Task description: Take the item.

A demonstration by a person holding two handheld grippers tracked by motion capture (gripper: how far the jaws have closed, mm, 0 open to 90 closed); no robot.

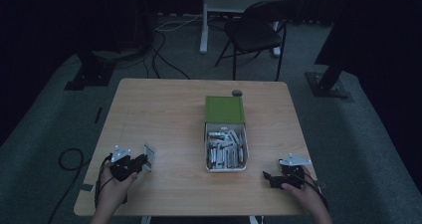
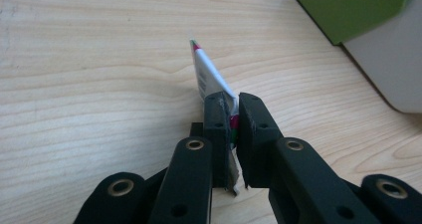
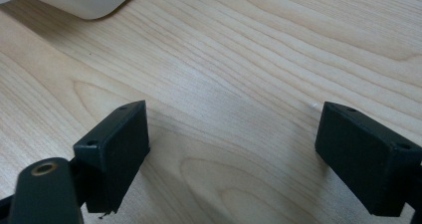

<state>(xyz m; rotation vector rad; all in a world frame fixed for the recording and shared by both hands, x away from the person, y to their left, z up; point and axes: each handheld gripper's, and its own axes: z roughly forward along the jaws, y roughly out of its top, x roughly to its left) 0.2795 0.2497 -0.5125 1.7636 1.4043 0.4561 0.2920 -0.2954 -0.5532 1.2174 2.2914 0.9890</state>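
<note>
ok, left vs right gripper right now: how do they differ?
The left gripper has its fingers shut on a white packet, standing on edge; the right gripper is open, with nothing between its fingers. The left sits left of the white box, the right on its other side. Both hang low over the table.
</note>
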